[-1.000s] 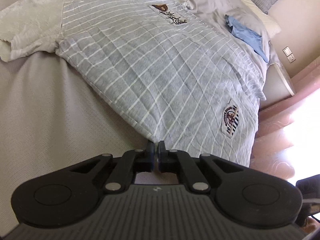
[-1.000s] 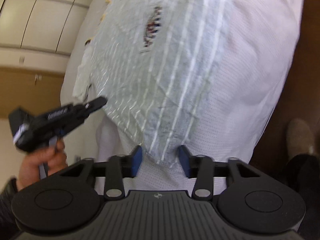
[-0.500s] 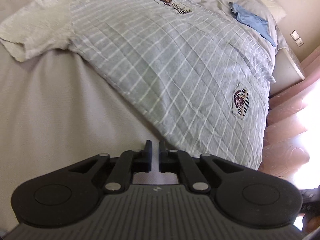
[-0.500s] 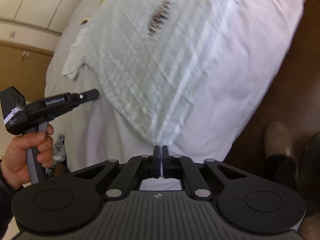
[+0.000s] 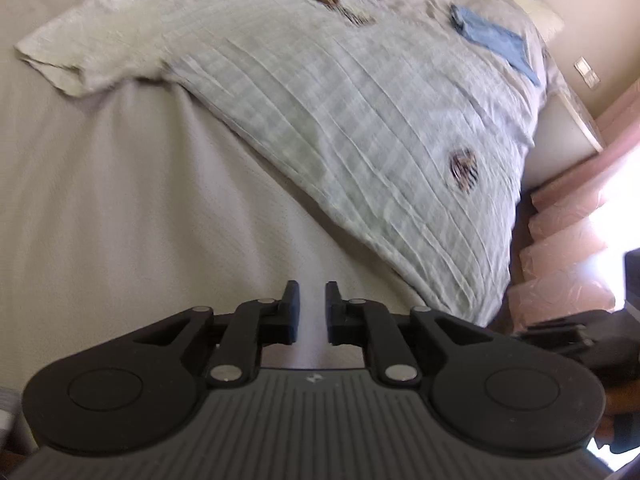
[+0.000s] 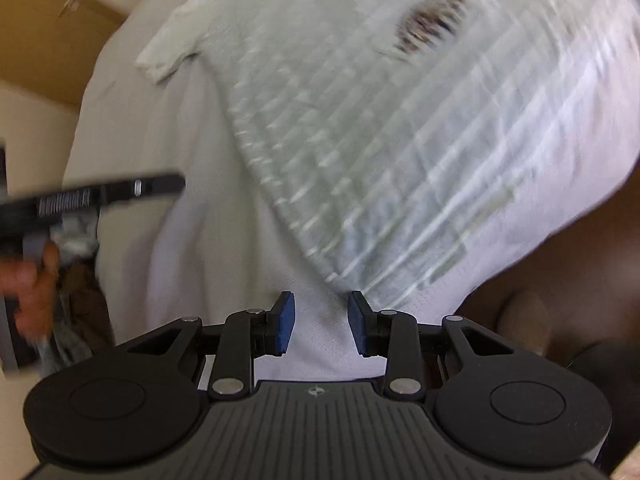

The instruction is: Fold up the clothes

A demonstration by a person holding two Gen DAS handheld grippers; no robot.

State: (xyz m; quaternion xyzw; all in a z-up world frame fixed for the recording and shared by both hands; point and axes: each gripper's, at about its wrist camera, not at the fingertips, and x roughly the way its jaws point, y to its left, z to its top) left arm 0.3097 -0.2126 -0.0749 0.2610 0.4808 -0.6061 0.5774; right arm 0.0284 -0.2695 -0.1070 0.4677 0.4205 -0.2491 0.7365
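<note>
Shirt lies spread flat on bed, collar far from both cameras, hem corner hanging near the bed edge on the window side. Pale grey knit with thin white stripes; plain cream sleeve stretched out to one side.

Handling, judged: light, limp, thin cotton. No stiffness, so any lifted edge will droop and drag the layer beneath. Not fragile, not slippery; the textured bedcover probably gives some friction, so the shirt should stay put when one edge is pulled over. Best holds look like hem corners or the shoulder seam where fabric doubles; a pinch mid-panel risks catching the bedcover too.

Left gripper: jaws opening, narrow gap, nothing between them, only bare bedcover behind. Hangs clear of the shirt, short of its near side edge.

Right gripper: jaws opening, blue pads apart, nothing pinched. Hem corner sits just beyond the pad tips, not touching as far as can be told. In the right view the left gripper shows side-on in a hand, with white lettering on its body too blurred to read.

Two patches on shirt: lower, brown with dark stripes; chest. Motion blur, no text legible.

Blue cloth lies near the pillows, well apart from shirt.
</note>
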